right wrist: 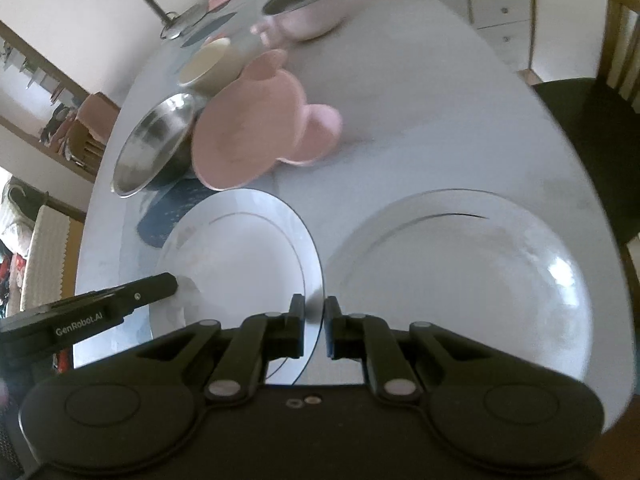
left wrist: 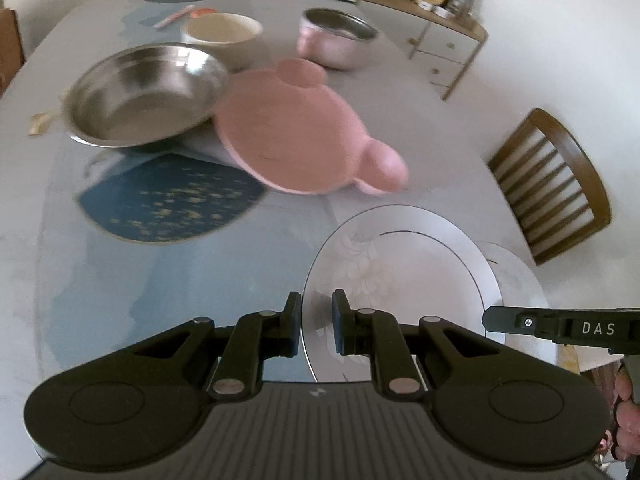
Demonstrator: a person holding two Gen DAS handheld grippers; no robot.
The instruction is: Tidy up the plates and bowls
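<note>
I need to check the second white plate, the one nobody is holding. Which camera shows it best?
The right wrist view: the second white plate lies almost whole on the table. The left wrist view shows only a sliver behind the held plate.

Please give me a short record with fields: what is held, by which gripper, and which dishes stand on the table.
held item: white plate
left gripper: jaws shut on its left rim
right gripper: jaws shut on the opposite rim
beside it: second white plate, on the table
farther back: pink plate, steel bowl, cream bowl, pink bowl
</note>
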